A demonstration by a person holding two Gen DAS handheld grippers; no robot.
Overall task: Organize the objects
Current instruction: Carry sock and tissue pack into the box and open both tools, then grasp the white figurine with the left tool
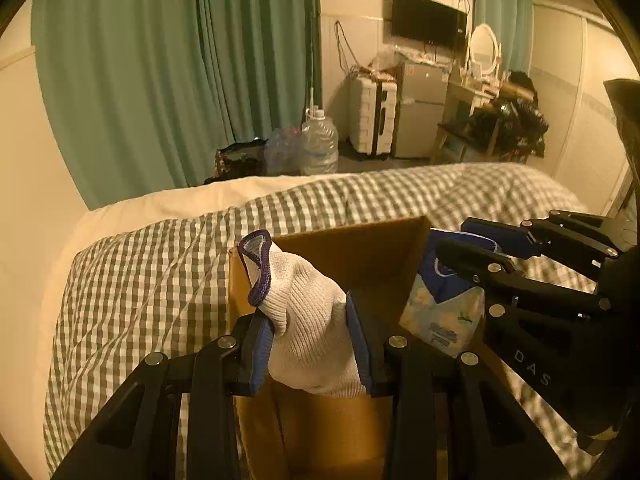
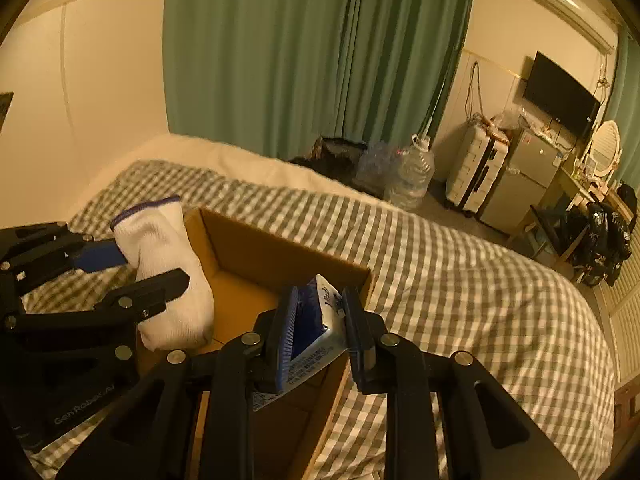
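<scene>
Two items over the cardboard box (image 2: pixel 256 256): left gripper (image 1: pixel 308 340) clenches white sock (image 1: pixel 304 320), right gripper (image 2: pixel 320 328) grasps tissue packet (image 2: pixel 320 320) (I'd lower both inside the box before releasing).

The right gripper (image 1: pixel 468 254), seen from the left wrist camera, carries the pale letters "DAS" on its black body, running down its side. The left gripper (image 2: pixel 132 264), seen from the right wrist camera, carries "GenRobot.AI" in pale lettering on its black body. The blue-and-white packet (image 2: pixel 316 332) clamped in the right gripper bears small printed lines and a larger word near its top, all too small and blurred to read.
</scene>
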